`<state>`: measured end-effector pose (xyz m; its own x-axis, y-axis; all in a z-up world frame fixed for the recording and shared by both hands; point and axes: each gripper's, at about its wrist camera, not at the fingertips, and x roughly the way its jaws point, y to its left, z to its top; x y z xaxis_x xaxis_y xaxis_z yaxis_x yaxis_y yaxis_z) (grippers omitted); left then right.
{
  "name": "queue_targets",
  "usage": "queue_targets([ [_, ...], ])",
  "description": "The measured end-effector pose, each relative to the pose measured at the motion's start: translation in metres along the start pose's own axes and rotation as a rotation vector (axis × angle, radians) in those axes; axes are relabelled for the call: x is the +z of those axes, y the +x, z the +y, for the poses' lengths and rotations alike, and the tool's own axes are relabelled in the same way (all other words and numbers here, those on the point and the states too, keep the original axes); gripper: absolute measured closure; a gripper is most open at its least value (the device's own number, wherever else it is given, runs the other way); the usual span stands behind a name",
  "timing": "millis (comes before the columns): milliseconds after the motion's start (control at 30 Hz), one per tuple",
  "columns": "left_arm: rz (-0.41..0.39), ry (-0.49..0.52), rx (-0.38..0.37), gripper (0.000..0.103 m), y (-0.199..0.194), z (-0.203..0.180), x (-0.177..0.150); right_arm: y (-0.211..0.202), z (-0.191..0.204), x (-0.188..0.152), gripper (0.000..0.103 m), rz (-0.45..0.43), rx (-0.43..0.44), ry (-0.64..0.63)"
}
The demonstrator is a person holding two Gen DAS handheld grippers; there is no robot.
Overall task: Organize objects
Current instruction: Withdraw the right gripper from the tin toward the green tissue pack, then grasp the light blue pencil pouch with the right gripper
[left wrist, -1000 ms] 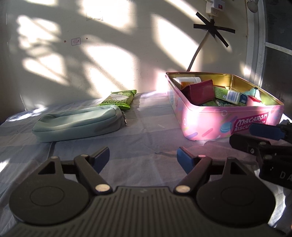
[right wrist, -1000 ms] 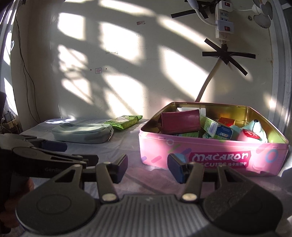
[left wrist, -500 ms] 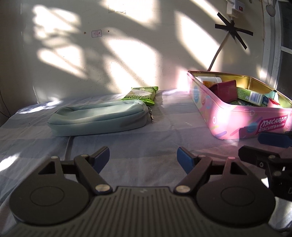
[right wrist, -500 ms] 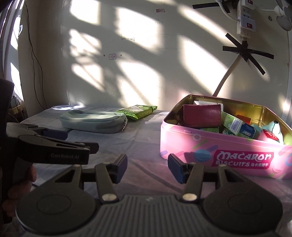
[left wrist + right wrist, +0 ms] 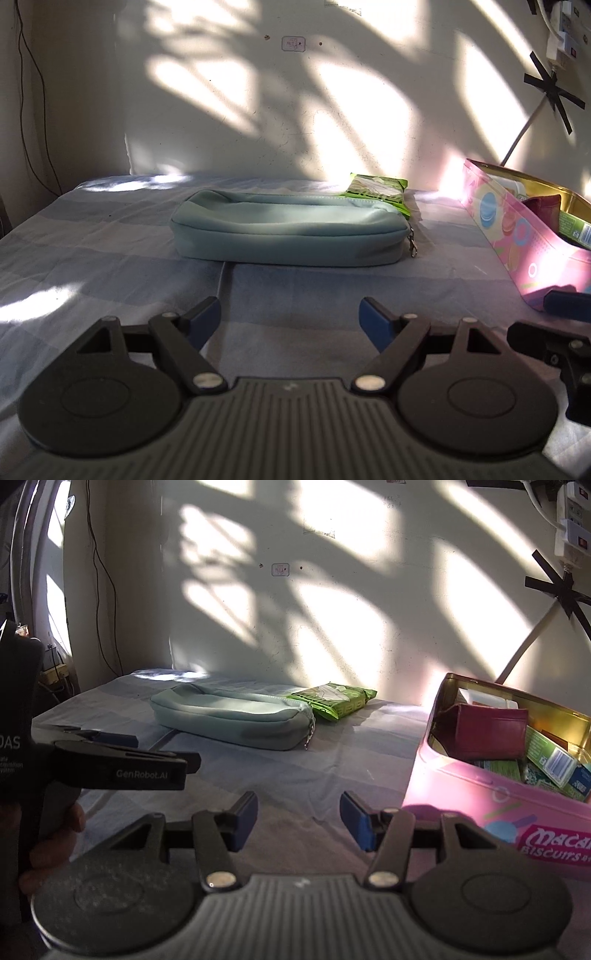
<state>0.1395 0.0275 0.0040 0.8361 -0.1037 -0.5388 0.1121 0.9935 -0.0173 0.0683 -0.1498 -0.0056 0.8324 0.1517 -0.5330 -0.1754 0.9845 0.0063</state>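
Left gripper [image 5: 290,314] hovers over the blue cloth [image 5: 110,266], fingers wide apart and empty, facing the teal pouch [image 5: 288,236]. Right gripper [image 5: 298,821] is parted too, nothing held, beside the pink tin [image 5: 461,797].

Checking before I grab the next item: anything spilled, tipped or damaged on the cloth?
Nothing stands out. The pale green zip pouch lies flat, the green snack packet sits behind it, and the pink biscuit tin stands upright, crammed but not overflowing.

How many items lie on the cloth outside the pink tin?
2: a teal pouch mid-cloth and a green packet just behind its zipper end. Anything behind the tin is hidden.
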Motion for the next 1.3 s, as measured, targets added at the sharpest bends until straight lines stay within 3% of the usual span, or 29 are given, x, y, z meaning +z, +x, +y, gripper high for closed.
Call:
queue_targets([
  [167,0.026,-0.136,0.013,0.019,0.006,0.025,0.006,0.035,0.002,0.027,0.052,0.028,0.053,0.033],
  [333,0.035,-0.198,0.040,0.019,0.009,0.037,0.006,0.083,-0.001,0.058,0.052,0.059,0.095,0.105],
  [433,0.038,-0.229,0.055,0.019,0.010,0.042,0.006,0.115,-0.016,0.073,0.052,0.101,0.115,0.235],
  [600,0.025,-0.252,0.082,0.019,0.010,0.046,0.007,0.171,-0.061,0.080,0.051,0.192,0.138,0.605],
  [667,0.020,-0.260,0.098,0.019,0.011,0.049,0.007,0.192,-0.071,0.078,0.058,0.250,0.175,0.669],
  [700,0.019,-0.264,0.106,0.019,0.011,0.050,0.007,0.194,-0.071,0.078,0.069,0.257,0.174,0.665],
  [733,0.018,-0.269,0.112,0.019,0.011,0.051,0.007,0.194,-0.068,0.079,0.071,0.265,0.168,0.644],
  [867,-0.008,-0.317,0.157,0.019,0.008,0.060,0.008,0.165,-0.049,0.074,0.078,0.242,0.163,0.527],
  [1000,-0.120,-0.375,0.258,0.019,-0.008,0.071,0.008,0.112,-0.045,0.055,0.080,0.209,0.205,0.489],
  [1067,-0.160,-0.391,0.272,0.019,-0.014,0.073,0.008,0.080,-0.050,0.042,0.080,0.185,0.213,0.497],
  [1200,-0.170,-0.363,0.207,0.019,-0.015,0.067,0.009,0.018,-0.074,0.015,0.080,0.153,0.231,0.524],
  [1300,-0.154,-0.306,0.081,0.019,-0.014,0.055,0.007,-0.027,-0.097,-0.005,0.080,0.123,0.191,0.514],
])
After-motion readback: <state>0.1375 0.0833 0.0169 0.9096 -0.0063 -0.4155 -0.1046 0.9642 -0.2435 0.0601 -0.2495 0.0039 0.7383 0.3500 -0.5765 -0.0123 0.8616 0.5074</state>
